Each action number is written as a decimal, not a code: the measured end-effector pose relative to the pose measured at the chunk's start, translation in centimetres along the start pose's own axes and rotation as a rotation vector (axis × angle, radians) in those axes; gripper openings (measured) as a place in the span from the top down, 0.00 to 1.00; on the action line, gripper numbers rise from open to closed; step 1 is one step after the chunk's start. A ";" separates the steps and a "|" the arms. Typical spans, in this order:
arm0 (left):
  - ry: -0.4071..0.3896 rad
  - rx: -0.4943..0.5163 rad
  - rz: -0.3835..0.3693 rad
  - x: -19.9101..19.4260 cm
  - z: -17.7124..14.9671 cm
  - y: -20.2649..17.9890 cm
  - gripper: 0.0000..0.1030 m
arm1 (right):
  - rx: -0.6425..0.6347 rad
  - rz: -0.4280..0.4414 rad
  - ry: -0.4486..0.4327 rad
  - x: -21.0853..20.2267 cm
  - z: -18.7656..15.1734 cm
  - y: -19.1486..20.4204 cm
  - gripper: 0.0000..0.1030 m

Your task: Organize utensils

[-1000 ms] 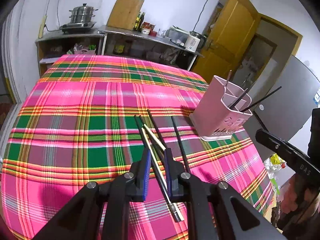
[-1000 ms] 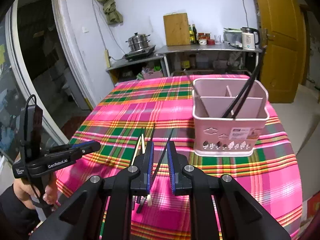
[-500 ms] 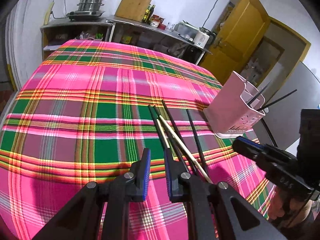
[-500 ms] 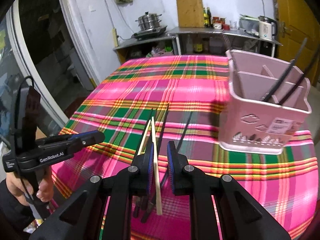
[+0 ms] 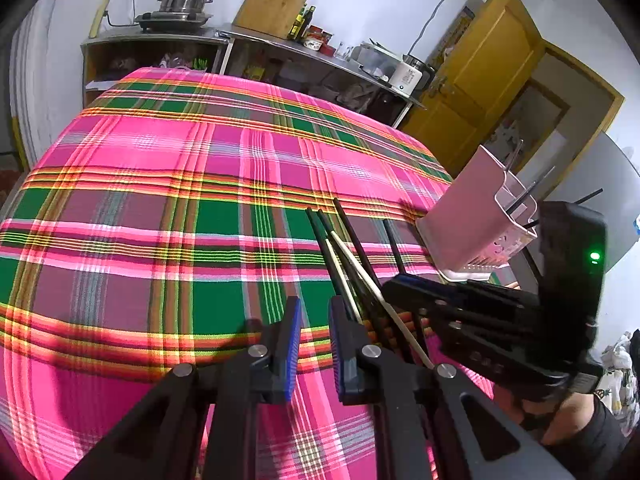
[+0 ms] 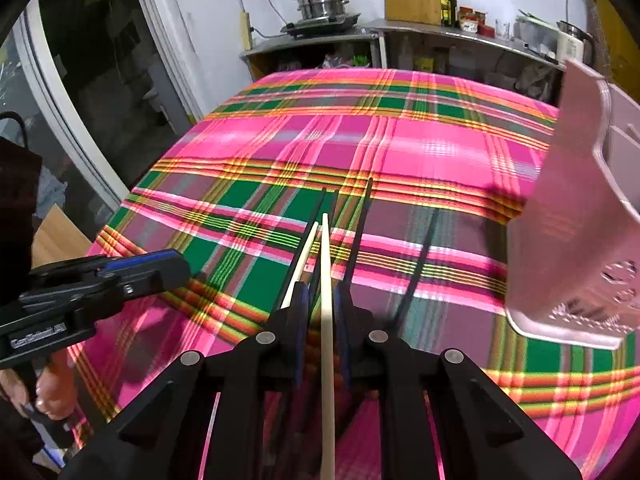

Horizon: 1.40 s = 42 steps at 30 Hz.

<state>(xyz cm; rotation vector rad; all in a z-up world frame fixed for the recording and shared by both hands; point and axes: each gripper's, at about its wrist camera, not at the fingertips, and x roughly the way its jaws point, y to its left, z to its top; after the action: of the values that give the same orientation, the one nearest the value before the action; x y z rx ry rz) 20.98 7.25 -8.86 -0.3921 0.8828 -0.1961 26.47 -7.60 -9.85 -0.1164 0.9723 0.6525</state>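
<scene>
While a few dark chopsticks already stand in the pink holder (image 6: 576, 216) ahead-right, the right gripper (image 6: 322, 300) narrowly straddles a pale chopstick (image 6: 326, 280); whether it is clamped, I cannot tell. Several more lie on the table (image 5: 160, 200), beside the empty, slightly parted left gripper (image 5: 314, 312).

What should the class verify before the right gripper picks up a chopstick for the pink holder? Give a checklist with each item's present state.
1. Right gripper straddles one light chopstick: ok.
2. Fingers closed on it: not ok, gaps show on both sides.
3. Only one stick between the fingers: cannot tell, dark chopsticks lie close.
4. Left gripper clear of the pile: ok, open with nothing between its fingers.
5. Pink holder upright with free compartments: ok.
6. Lift path to the holder: cannot tell.
</scene>
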 end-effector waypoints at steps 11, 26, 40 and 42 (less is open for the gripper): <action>0.010 -0.012 -0.021 0.9 0.4 0.0 0.87 | -0.036 0.003 0.038 1.9 0.9 0.2 0.87; 0.035 -0.032 -0.014 2.0 0.5 0.2 0.87 | -0.022 -0.001 0.015 1.1 1.1 0.2 0.93; 0.059 -0.012 0.042 7.3 4.9 -1.1 0.87 | 0.073 -0.015 -0.063 -2.5 0.5 -1.7 0.93; 0.073 -0.007 0.060 8.4 5.6 -1.3 0.87 | 0.075 -0.015 -0.066 -2.7 0.5 -1.8 0.94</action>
<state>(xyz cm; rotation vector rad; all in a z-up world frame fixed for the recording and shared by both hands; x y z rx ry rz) 30.54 4.77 -11.14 -0.3662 0.9660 -0.1526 26.81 -10.09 -7.78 -0.0354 0.9308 0.6018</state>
